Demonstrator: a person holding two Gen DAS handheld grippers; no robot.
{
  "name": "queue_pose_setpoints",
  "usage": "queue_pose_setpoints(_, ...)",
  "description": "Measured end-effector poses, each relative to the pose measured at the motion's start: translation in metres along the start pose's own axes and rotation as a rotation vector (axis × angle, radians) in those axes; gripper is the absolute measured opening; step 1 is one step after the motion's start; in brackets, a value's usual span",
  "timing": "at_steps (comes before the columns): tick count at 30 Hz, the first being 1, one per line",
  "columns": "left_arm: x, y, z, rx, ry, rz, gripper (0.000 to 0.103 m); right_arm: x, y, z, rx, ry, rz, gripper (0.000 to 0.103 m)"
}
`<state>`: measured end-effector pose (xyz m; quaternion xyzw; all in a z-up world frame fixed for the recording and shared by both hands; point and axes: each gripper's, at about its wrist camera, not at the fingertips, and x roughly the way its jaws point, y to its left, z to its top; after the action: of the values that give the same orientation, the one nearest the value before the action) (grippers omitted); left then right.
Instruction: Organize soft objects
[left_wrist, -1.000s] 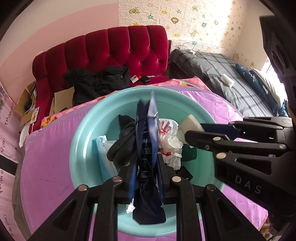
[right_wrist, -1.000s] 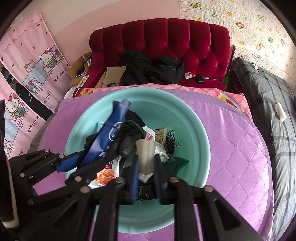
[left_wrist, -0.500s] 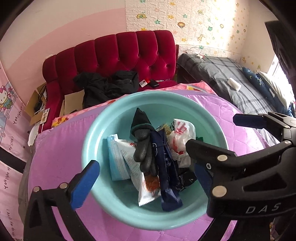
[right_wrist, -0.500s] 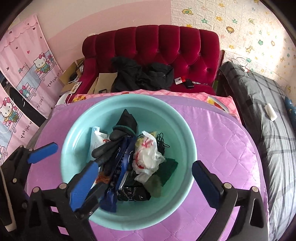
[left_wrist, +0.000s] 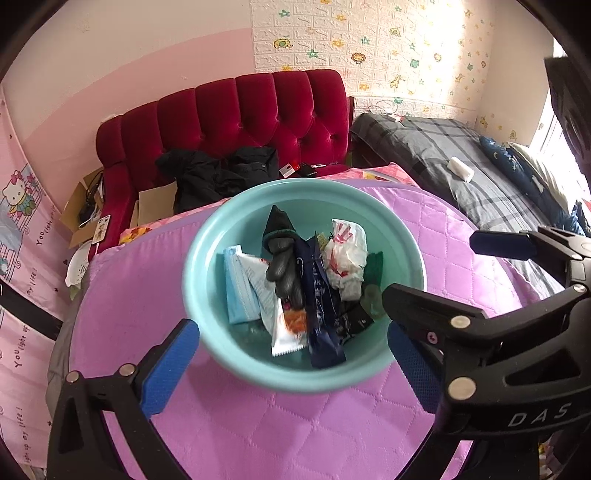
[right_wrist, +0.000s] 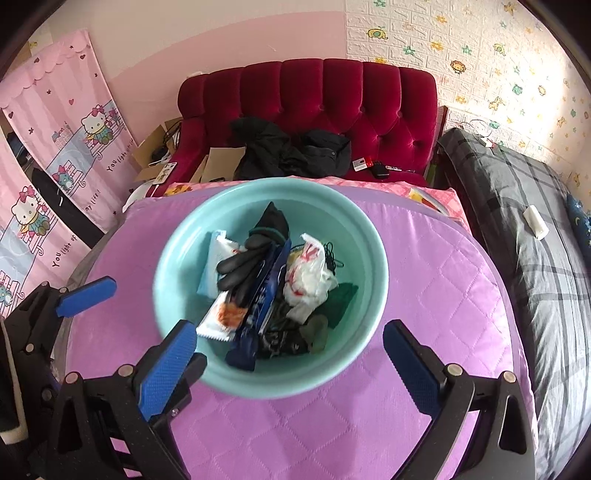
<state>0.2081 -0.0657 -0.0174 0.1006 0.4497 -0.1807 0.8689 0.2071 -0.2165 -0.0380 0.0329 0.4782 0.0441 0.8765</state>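
A teal basin (left_wrist: 207, 306) (right_wrist: 373, 258) sits on the purple quilted table (left_wrist: 280, 435) (right_wrist: 443, 295). It holds a black glove (left_wrist: 282, 266) (right_wrist: 243, 266), a dark blue packet (left_wrist: 319, 306) (right_wrist: 258, 306), a white and red plastic bag (left_wrist: 345, 254) (right_wrist: 306, 277), a light blue face mask (left_wrist: 238, 288), a white and orange snack packet (left_wrist: 288, 328) (right_wrist: 221, 317) and a green cloth (right_wrist: 341, 299). My left gripper (left_wrist: 291, 373) is open and empty in front of the basin. My right gripper (right_wrist: 291, 365) is open and empty beside it.
A red tufted sofa (left_wrist: 236, 122) (right_wrist: 314, 103) with black clothes (left_wrist: 221, 173) (right_wrist: 291, 151) stands behind the table. A bed with a grey plaid cover (left_wrist: 461, 166) (right_wrist: 546, 258) is on the right. Cardboard boxes (left_wrist: 85, 210) lie at the left.
Both grippers let go of what they held in the basin, the left one the dark blue packet, opened wide, and pulled back and up from it. The items lie in the basin.
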Motion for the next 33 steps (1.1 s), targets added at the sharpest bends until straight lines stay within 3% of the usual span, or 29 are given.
queue_pose_setpoints(18,-0.058,-0.019,-0.065,-0.012,-0.054,0.093,0.103,-0.063,0.012,-0.072,-0.011,-0.045,-0.006,0.103)
queue_pose_setpoints(33,-0.064,-0.021,-0.129,-0.094,-0.047,0.099,0.103,-0.066,0.024,-0.14,-0.045,-0.075,-0.026,0.103)
